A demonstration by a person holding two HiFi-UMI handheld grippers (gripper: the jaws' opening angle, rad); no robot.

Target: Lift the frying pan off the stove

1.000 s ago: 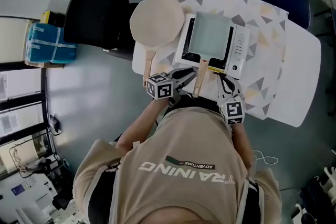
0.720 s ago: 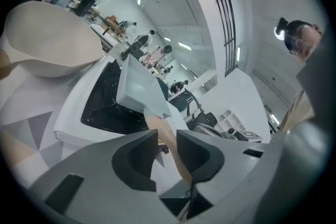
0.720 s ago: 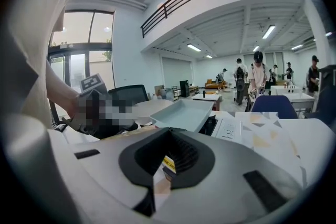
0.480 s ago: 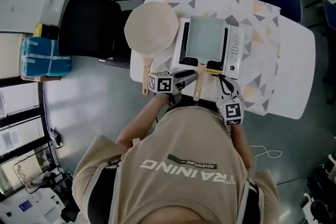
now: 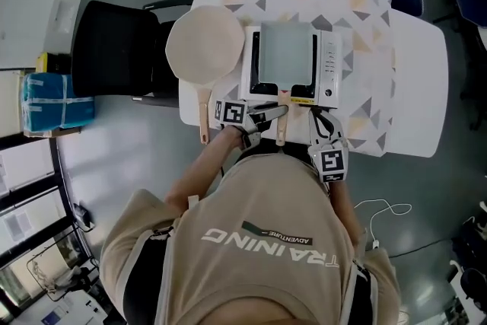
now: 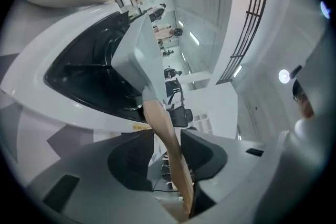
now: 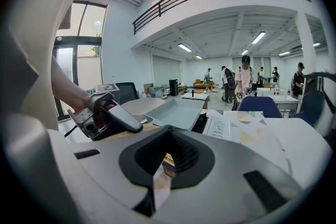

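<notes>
Left gripper (image 5: 270, 114) fingers opening around pan handle (image 6: 167, 144), right gripper (image 5: 323, 118) fingers seemingly together, left forearm (image 5: 204, 167) reaching forward

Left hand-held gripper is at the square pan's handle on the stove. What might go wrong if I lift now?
1. The left hand-held gripper has its jaws opening. The wooden handle lies between them unclamped, so the frying pan would probably stay on the stove or slip.
2. The round pan sits close on the left, and a leftward swing may knock it.
</notes>
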